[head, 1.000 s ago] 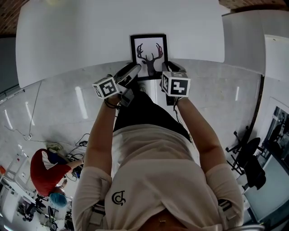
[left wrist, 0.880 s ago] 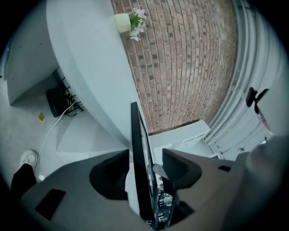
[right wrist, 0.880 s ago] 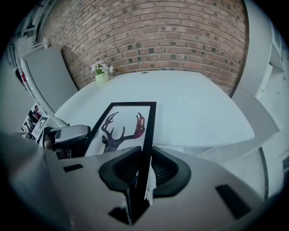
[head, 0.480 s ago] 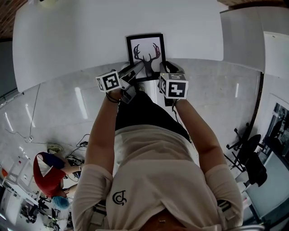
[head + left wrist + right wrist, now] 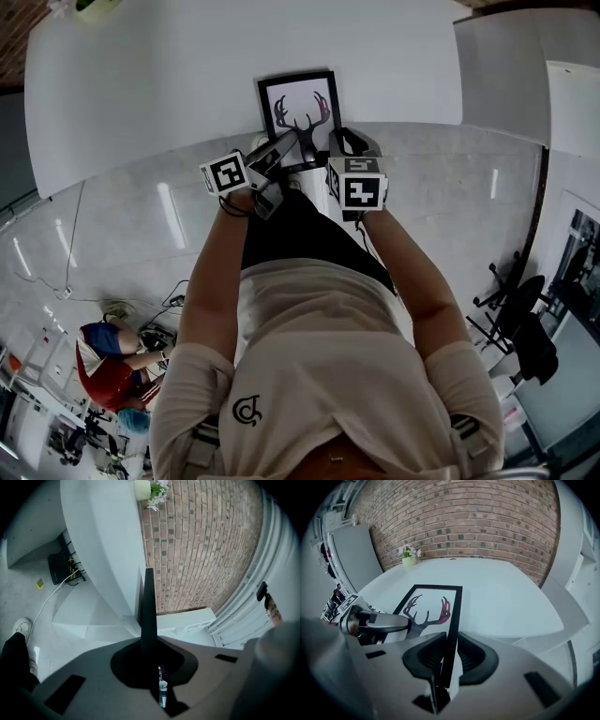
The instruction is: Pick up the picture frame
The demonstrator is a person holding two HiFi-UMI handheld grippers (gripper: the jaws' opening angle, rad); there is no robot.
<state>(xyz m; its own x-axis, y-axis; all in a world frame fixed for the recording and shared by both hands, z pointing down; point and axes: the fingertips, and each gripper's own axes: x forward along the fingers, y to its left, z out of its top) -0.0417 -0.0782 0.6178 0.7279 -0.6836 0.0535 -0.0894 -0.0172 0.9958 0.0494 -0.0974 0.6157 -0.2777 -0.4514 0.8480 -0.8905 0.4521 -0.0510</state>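
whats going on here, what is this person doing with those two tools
A person holds tongs in each hand and is taking hold of a deer picture frame at the near edge of the white table. The right tongs are clamped on the frame's right edge. The left tongs are closing on its left side, with the frame's thin edge between their jaws. The frame appears to lie on the table, not yet lifted.

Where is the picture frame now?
In the head view, the picture frame is at the near edge of the white table, centre; the right gripper clamps its right side.
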